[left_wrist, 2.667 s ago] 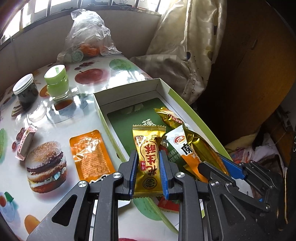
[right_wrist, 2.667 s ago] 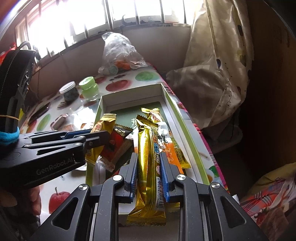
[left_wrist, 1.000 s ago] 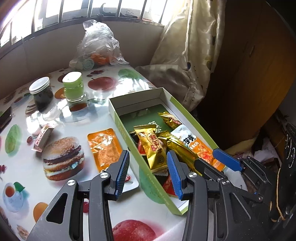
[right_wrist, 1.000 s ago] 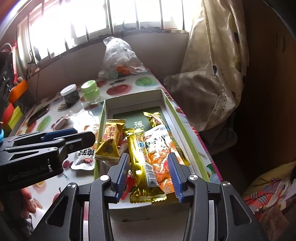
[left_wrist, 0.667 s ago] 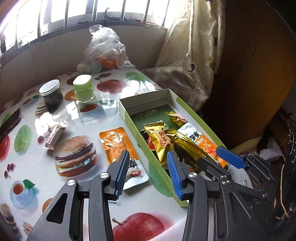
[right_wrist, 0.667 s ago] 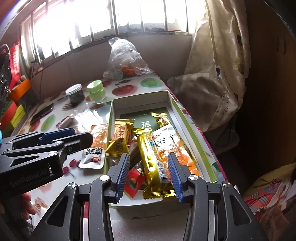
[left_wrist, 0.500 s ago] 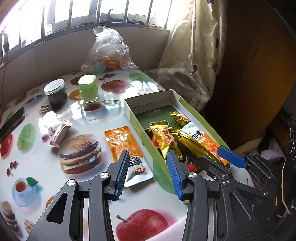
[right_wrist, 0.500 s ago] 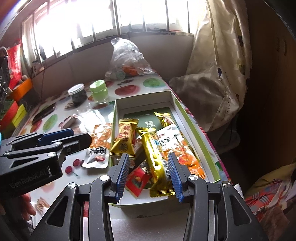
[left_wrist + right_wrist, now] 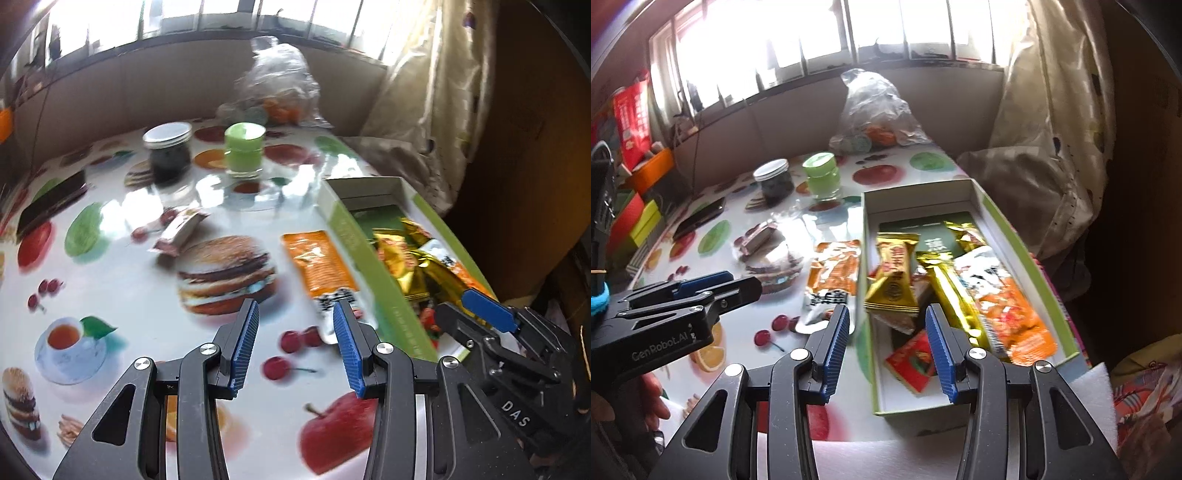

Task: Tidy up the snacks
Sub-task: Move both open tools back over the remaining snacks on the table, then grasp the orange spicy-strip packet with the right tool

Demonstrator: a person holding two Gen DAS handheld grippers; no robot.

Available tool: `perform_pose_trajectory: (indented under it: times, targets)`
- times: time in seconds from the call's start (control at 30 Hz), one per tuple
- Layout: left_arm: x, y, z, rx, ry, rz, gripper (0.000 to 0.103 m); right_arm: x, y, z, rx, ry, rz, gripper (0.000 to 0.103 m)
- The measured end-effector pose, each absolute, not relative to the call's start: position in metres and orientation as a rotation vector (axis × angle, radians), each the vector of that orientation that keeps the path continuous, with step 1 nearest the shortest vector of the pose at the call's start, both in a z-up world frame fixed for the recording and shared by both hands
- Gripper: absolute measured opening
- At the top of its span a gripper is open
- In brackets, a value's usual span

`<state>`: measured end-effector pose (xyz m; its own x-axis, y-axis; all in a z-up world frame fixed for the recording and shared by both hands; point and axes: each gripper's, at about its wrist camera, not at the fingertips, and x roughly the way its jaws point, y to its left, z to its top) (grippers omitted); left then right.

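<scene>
A green-sided white box lies on the table holding several snacks: a gold candy, a long gold bar, an orange-and-white packet and a red packet. An orange packet lies flat on the table against the box's left wall. Further left lies a small pink wrapped snack. My left gripper hovers open and empty over the tablecloth, left of the box. My right gripper is open and empty over the box's near left corner. Each gripper shows in the other's view.
A dark jar with a silver lid, a green-lidded jar and a clear plastic bag stand at the back of the table. A dark flat phone lies at far left. Curtain and bedding crowd the box's right side.
Both grippers let go of their gold snacks into the box. Over the last second both drew back and to the left, the left one further, over the printed cloth.
</scene>
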<state>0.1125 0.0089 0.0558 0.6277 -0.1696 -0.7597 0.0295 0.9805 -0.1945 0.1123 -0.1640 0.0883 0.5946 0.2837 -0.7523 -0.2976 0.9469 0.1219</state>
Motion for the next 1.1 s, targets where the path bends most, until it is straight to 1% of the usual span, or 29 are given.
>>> perform_pose_trajectory:
  times: [0.3,0.6,0.87,1.1]
  targets:
    - [0.108,0.05,0.043,-0.228,0.9,-0.036,0.044,0.126,-0.121,0.08,-0.048,0.902,0.426,0.042]
    - [0.108,0.08,0.034,-0.271,0.909,-0.003,0.044,0.145,-0.08,0.053,-0.145,0.98,0.443,0.043]
    - [0.11,0.102,0.027,-0.304,0.914,0.018,0.044,0.164,-0.064,0.035,-0.201,1.027,0.379,0.045]
    - [0.111,0.112,0.022,-0.326,0.918,0.025,0.044,0.174,-0.051,0.032,-0.223,1.028,0.373,0.046]
